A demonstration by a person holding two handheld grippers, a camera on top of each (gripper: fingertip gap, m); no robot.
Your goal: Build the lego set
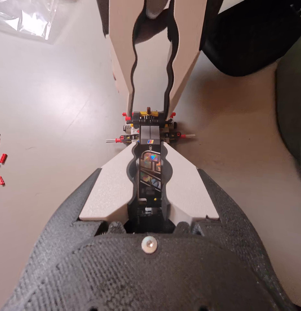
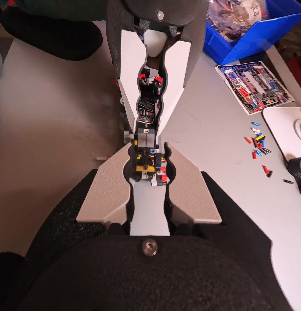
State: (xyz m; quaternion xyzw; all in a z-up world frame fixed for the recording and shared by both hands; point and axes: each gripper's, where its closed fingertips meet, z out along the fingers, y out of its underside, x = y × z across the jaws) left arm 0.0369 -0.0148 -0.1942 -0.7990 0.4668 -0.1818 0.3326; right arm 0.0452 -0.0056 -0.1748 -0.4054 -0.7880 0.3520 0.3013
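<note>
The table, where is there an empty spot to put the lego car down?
The table is bare between the lego car and the instruction booklet. In the left wrist view it is also bare between the car, the plastic bag and the red pins. It is crowded by the loose pins and blue bin.

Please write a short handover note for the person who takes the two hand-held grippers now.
Left hand-held gripper: shut on the lego model, around its black stickered panel.
Right hand-held gripper: shut on the lego model at the opposite, yellow-and-red geared end.
The model is held between both, low over the white table.
Loose pins and the instruction booklet lie to the right; blue bin behind.
Done: chassis partly built. Left: loose pieces are not yet fitted.
</note>
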